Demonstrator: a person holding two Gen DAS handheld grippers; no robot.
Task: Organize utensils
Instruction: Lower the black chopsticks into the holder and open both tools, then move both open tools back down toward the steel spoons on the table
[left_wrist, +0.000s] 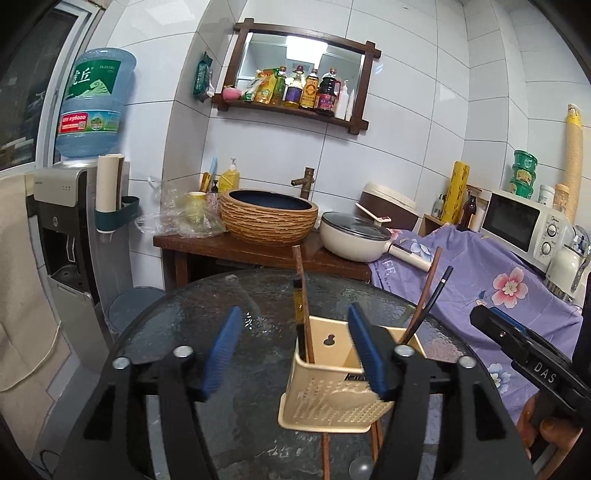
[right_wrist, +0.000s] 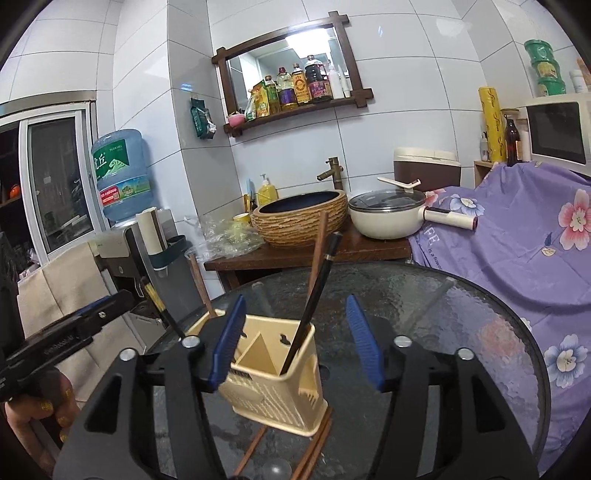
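A cream plastic utensil holder (left_wrist: 332, 400) (right_wrist: 273, 391) stands on the round glass table (left_wrist: 192, 317) (right_wrist: 461, 332). Brown chopsticks (left_wrist: 301, 295) (right_wrist: 318, 254) and black chopsticks (left_wrist: 439, 291) (right_wrist: 317, 291) stick up out of its compartments. More brown chopsticks (left_wrist: 327, 454) (right_wrist: 314, 450) lie flat on the glass by its base. My left gripper (left_wrist: 295, 352) is open, its right blue pad in front of the holder's rim. My right gripper (right_wrist: 295, 345) is open too, its left pad over the holder's left side. Nothing is gripped by either.
Behind the table a wooden counter carries a woven basin (left_wrist: 269, 218), a brass tap and a cream lidded pan (right_wrist: 388, 214). A water dispenser (left_wrist: 66, 229) stands left. A purple floral cloth (right_wrist: 517, 240) and a microwave (left_wrist: 524, 221) are right. A person's hand (right_wrist: 37, 406) holds the left gripper.
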